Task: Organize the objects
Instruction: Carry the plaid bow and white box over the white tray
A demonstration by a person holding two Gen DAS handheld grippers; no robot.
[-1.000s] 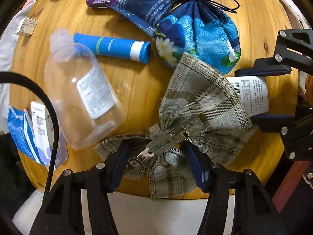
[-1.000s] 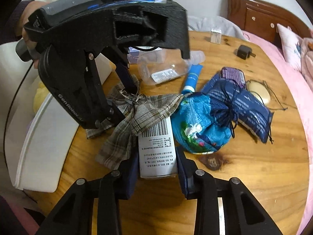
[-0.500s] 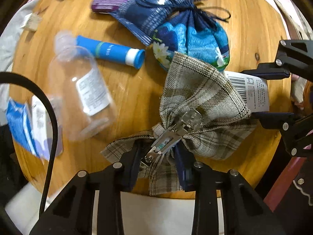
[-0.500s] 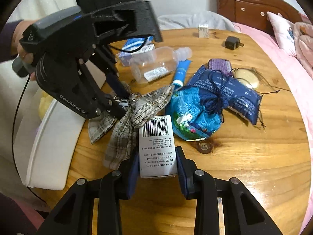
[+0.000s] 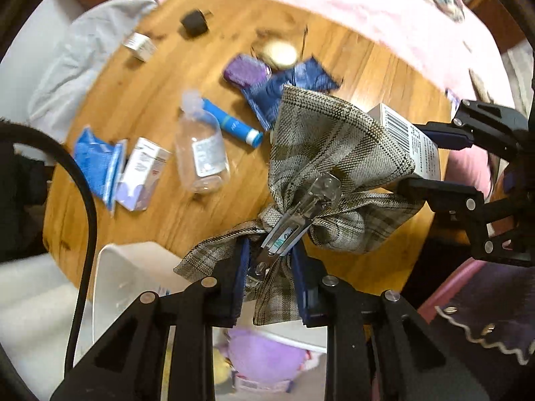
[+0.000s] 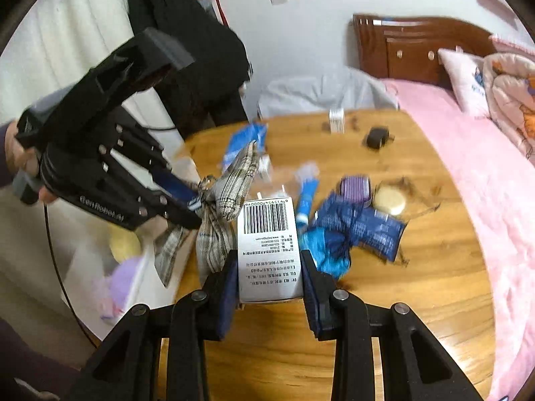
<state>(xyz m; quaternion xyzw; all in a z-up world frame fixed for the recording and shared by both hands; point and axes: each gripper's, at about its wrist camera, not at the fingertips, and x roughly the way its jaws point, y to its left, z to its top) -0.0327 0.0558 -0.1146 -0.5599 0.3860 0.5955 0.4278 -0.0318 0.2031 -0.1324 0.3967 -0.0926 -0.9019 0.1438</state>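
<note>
I have the left gripper [image 5: 269,267] clamped on the plaid bow hair clip [image 5: 329,173], the jaws pinching the gathered knot and the metal clip [image 5: 294,224] at about 6 o'clock in the left wrist view, so the loose fabric wings hang free and do not foul the pads. The bow appears lifted clear of the wooden table [image 5: 160,93], with one wing reaching up toward 1 o'clock. The right gripper [image 6: 269,277] is closed on a white barcoded box [image 6: 267,244], gripped across its two narrow sides at 6 o'clock in the right wrist view; I judge that hold was chosen because flat, stiff faces give a firm seat. Bow and box sit just beside each other in the air, and I cannot tell whether they touch. A white bin [image 5: 130,277] lies off the table edge at 7 o'clock in the left view, with a purple soft item [image 5: 264,354] inside, so I judge both loads are being carried toward it. Left on the table are a clear bottle [image 5: 200,153] and blue tube [image 5: 230,123] lying near centre, a small carton [image 5: 143,170] and blue packet [image 5: 93,163] at 9 o'clock, a blue drawstring pouch [image 6: 337,234], a purple tin [image 6: 356,185], a round compact [image 6: 389,200], a black charger [image 6: 376,137] and a little white box [image 6: 336,120] toward 12 o'clock. Both views are motion-blurred, so finer detail is unreliable.
</note>
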